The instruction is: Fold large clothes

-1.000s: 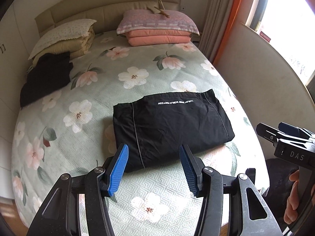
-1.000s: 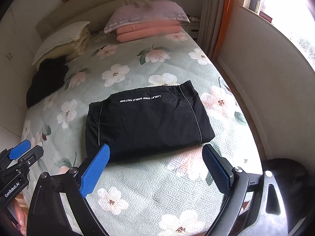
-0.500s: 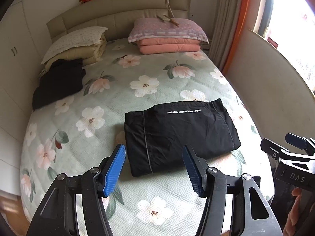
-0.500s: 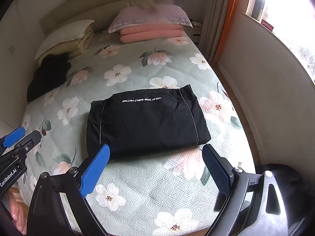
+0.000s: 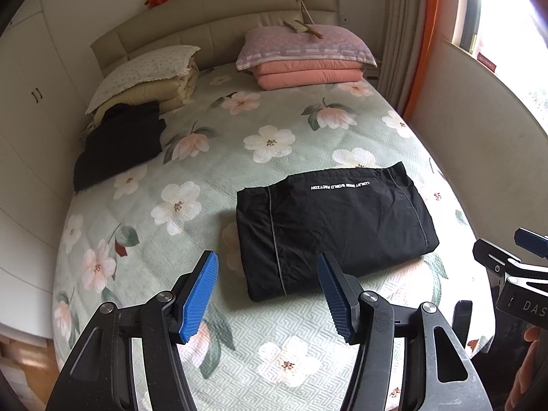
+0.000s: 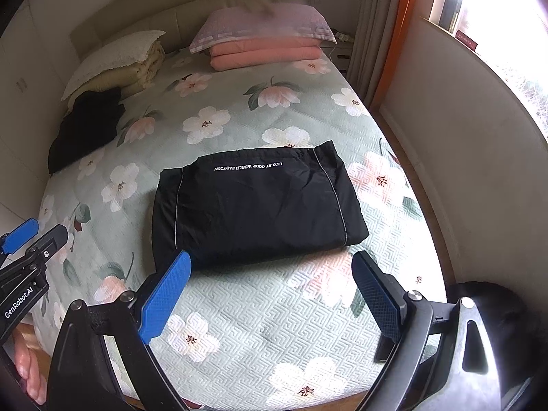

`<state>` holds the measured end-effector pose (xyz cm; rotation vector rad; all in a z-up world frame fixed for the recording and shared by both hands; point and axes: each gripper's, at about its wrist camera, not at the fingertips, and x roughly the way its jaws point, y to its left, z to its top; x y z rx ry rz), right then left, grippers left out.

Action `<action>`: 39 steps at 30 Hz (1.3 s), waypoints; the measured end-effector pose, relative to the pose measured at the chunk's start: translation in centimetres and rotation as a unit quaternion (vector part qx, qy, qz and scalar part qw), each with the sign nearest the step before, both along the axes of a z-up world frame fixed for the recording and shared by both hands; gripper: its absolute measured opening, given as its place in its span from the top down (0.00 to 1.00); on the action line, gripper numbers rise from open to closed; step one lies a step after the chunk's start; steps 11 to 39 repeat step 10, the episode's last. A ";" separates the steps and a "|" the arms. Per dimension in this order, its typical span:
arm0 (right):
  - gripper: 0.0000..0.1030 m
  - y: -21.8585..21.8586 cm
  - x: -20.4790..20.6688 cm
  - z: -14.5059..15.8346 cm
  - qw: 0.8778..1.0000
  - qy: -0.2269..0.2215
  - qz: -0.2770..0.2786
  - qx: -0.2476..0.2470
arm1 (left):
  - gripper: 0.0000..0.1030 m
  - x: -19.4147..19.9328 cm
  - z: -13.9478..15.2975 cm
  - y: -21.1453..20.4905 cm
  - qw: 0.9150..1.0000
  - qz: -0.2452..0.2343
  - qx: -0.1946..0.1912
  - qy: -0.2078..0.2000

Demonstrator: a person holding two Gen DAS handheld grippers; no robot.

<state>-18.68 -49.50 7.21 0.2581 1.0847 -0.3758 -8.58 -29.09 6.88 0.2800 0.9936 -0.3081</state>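
Note:
A black garment (image 5: 335, 226) (image 6: 257, 205) with white lettering lies folded into a flat rectangle on the near right part of the flowered bed cover (image 5: 212, 157). My left gripper (image 5: 267, 263) hangs open above the garment's near left corner, nothing between its blue pads. My right gripper (image 6: 270, 257) stands wide open over the garment's near edge, also empty. Neither touches the cloth. Each gripper shows at the edge of the other's view: the right one (image 5: 513, 267) and the left one (image 6: 27, 250).
A second dark garment (image 5: 120, 140) lies at the far left by a cream pillow stack (image 5: 147, 78). Pink bedding under a mauve pillow (image 5: 304, 68) sits at the headboard. A wall and window ledge (image 6: 462, 137) run along the bed's right side.
The left view has tipped upward, showing more headboard, and its jaws stand slightly wider. The folded garment has stayed put. The right gripper has hardly moved.

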 end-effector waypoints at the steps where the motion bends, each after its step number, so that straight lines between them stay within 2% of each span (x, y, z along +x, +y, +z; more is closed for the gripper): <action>1: 0.07 -0.2 0.1 0.0 1.000 0.000 0.000 0.000 | 0.39 0.0 0.0 0.0 1.000 0.001 0.002 -0.005; 4: 0.07 -0.6 0.1 -0.3 1.000 0.004 0.000 -0.003 | 0.39 -0.2 0.0 -0.2 1.000 0.004 0.012 -0.017; 8: 0.07 -1.1 0.0 -0.6 1.000 0.007 -0.004 -0.003 | 0.39 -0.3 0.3 0.1 0.999 0.010 -0.002 -0.030; 39: 0.07 -1.3 0.0 -0.8 1.000 0.009 -0.005 -0.005 | 0.37 -0.2 0.2 0.0 1.000 0.005 -0.001 -0.025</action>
